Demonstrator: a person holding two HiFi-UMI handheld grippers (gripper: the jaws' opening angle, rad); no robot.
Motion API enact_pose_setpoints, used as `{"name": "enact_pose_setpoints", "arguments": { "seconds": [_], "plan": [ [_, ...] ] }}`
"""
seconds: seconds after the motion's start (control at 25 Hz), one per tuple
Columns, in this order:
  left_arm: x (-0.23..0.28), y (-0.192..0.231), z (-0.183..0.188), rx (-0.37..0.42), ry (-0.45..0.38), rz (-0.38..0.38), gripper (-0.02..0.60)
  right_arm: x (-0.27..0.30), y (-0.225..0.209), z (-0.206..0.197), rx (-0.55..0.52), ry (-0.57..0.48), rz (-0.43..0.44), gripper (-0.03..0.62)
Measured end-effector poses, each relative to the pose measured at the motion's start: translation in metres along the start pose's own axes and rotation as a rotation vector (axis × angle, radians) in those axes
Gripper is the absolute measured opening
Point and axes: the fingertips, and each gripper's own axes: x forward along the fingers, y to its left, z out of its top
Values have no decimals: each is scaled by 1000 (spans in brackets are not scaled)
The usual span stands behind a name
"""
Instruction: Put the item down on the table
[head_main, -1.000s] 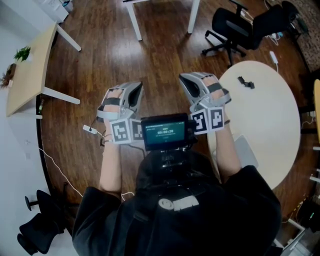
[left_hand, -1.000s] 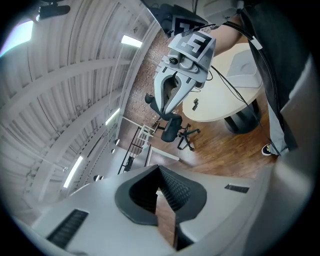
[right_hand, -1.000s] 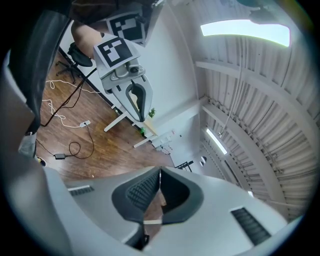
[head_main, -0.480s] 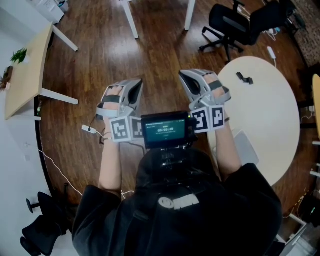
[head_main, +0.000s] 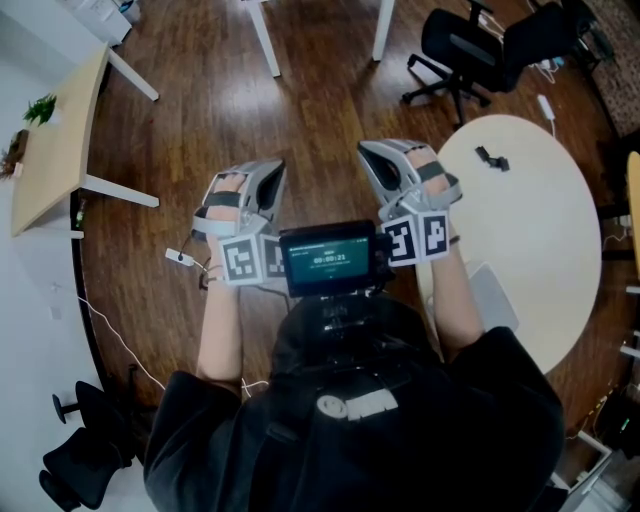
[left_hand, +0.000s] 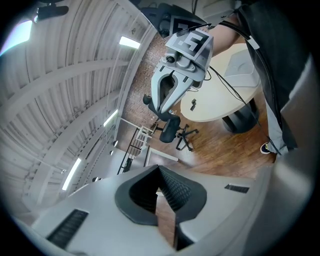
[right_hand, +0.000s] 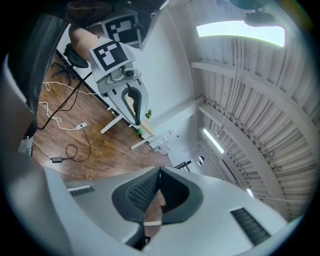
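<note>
My left gripper (head_main: 275, 168) and right gripper (head_main: 368, 150) are held side by side at chest height over the wooden floor, both pointing away from the body. The left gripper (left_hand: 159, 169) has its jaws shut with nothing between them. The right gripper (right_hand: 159, 171) looks the same, tips together and empty. Each gripper shows in the other's view, the right gripper (left_hand: 172, 90) and the left gripper (right_hand: 131, 102), both with their tips meeting. A small black item (head_main: 491, 158) lies on the round white table (head_main: 540, 230) to the right, well apart from both grippers.
A screen device (head_main: 328, 258) hangs at the person's chest between the grippers. Black office chairs (head_main: 470, 50) stand beyond the round table. A wooden desk (head_main: 55, 140) is at the far left. White table legs (head_main: 265, 40) stand ahead. A cable and plug (head_main: 180, 259) lie on the floor.
</note>
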Motion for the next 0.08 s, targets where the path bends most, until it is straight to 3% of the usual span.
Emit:
{"name": "enact_pose_setpoints", "arguments": {
  "seconds": [0.08],
  "plan": [
    [0, -1, 0, 1, 1, -4, 0, 0, 1, -1, -3, 3, 1, 6]
  ]
}}
